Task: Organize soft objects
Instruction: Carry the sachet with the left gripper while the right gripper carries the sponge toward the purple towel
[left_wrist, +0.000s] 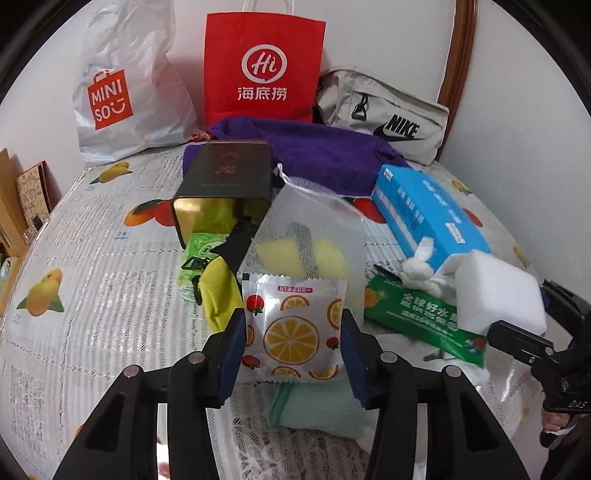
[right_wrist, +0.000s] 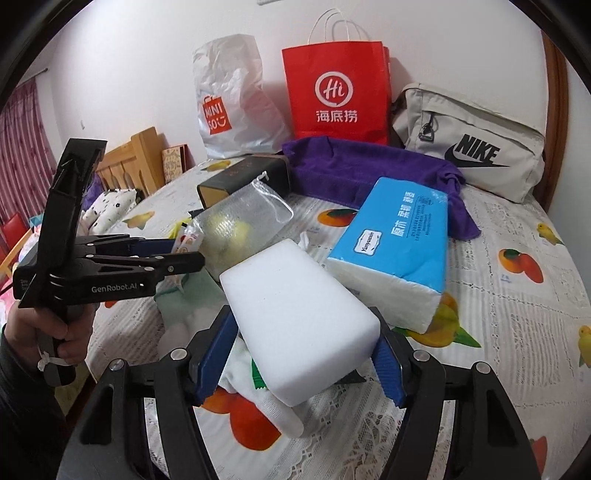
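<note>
The left gripper (left_wrist: 293, 336) pinches an orange-print sachet (left_wrist: 295, 330) above the bed (left_wrist: 92, 258), while the right gripper (right_wrist: 304, 363) clamps a white foam block (right_wrist: 299, 317) (easily dented). Each piece likely wants light pressure and a level carry toward the purple cloth (right_wrist: 369, 170).

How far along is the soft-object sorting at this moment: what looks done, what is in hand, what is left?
Nothing looks sorted yet; the items lie in one loose cluster. In hand: the left gripper is shut on the orange-print sachet, the right gripper on the white sponge block. Left: mesh pouch, blue tissue pack, green packet, mint cloth and purple towel.
</note>
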